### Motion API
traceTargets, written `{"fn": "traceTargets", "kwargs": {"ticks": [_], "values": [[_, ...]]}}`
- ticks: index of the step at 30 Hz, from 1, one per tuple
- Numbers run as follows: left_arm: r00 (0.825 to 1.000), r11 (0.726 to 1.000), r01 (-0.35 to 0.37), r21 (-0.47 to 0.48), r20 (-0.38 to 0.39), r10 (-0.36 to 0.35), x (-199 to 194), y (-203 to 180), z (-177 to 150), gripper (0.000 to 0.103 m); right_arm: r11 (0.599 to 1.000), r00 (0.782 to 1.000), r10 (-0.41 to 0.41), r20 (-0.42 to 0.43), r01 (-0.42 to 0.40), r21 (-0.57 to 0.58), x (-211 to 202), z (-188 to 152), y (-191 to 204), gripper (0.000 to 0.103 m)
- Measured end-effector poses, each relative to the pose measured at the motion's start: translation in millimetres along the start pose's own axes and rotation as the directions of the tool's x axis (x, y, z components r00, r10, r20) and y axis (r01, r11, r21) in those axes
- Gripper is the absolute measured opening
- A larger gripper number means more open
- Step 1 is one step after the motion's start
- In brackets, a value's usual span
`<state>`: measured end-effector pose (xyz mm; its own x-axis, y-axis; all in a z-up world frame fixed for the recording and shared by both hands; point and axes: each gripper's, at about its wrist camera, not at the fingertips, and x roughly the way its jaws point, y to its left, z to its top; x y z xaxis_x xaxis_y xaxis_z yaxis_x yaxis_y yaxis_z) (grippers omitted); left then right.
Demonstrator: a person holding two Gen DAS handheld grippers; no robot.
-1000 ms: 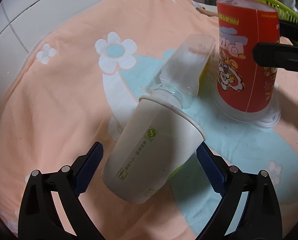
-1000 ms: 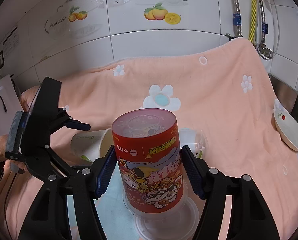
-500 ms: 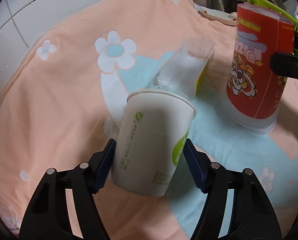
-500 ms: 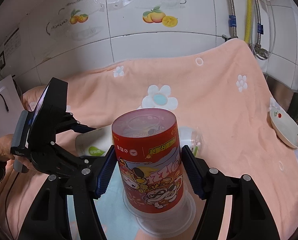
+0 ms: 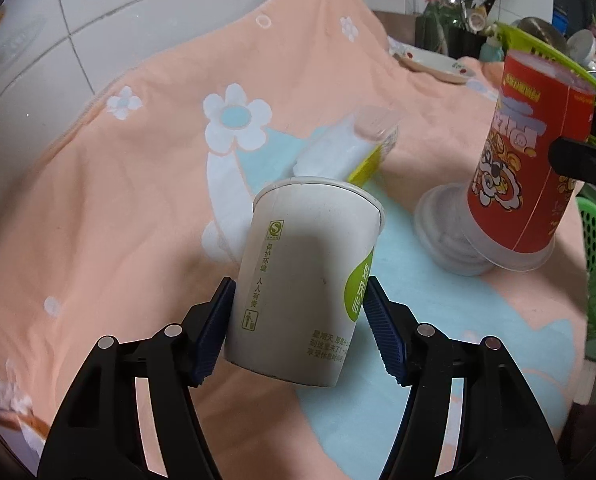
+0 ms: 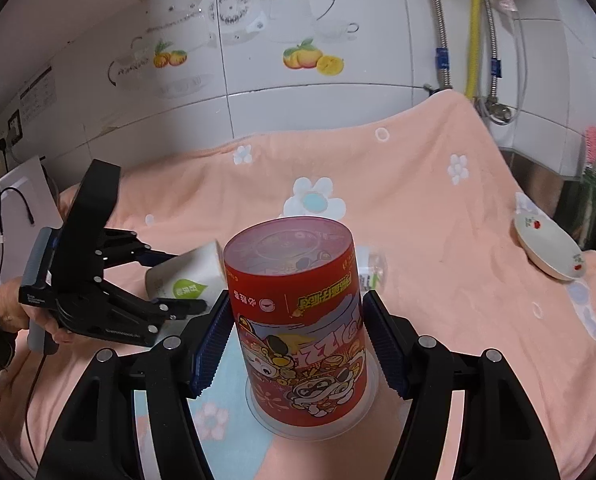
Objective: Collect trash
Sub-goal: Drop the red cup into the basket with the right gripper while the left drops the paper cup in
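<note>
The peach blanket point(image 5: 98, 240) covers my counter. At right of the left view, my right gripper point(image 6: 294, 336) pinches the upside-down red tub point(image 6: 298, 320); its loose clear lid point(image 5: 450, 236) could drop. Bottom centre, my left gripper point(image 5: 298, 320), jaws just closing, clamps the paper cup point(image 5: 306, 288), which could crush or slip.

The white paper cup point(image 5: 306, 280) sits between the left gripper's point(image 5: 298, 320) pads, above the peach flowered blanket point(image 5: 98, 220). Behind it lies 1 clear plastic bottle point(image 5: 350, 148). Right of both, the red printed tub point(image 6: 298, 312) stands inverted between the right gripper's point(image 6: 296, 334) pads. A white saucer point(image 6: 546, 248) rests near the blanket's right edge.
</note>
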<state>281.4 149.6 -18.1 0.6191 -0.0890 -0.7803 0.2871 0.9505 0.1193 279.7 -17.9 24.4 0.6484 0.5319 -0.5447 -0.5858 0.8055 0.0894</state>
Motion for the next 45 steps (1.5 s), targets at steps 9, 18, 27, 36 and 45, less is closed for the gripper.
{"fn": "traceTargets", "kwargs": {"ticks": [9, 18, 27, 36, 45], "values": [[0.996, 0.999, 0.044, 0.005, 0.072, -0.044, -54, -46, -10, 0.064, 0.998, 0.999, -0.038, 0.03, 0.037, 0.055, -62, -31, -13, 0.063], [0.983, 0.988, 0.131, 0.079, 0.12, -0.14, -83, -123, -16, 0.064, 0.989, 0.99, -0.126, 0.057, 0.12, 0.091, -131, -72, -33, 0.063], [0.956, 0.956, 0.242, 0.165, 0.129, -0.264, -87, -202, -10, 0.064, 0.952, 0.963, -0.269, 0.028, 0.261, 0.16, -189, -132, -74, 0.063], [0.924, 0.912, 0.341, 0.227, 0.098, -0.369, -75, -273, -7, 0.064, 0.881, 0.918, -0.393, -0.055, 0.393, 0.265, -230, -194, -125, 0.063], [0.912, 0.884, 0.37, 0.287, 0.068, -0.404, -67, -322, -2, 0.064, 0.831, 0.894, -0.433, -0.115, 0.445, 0.335, -245, -234, -150, 0.064]]}}
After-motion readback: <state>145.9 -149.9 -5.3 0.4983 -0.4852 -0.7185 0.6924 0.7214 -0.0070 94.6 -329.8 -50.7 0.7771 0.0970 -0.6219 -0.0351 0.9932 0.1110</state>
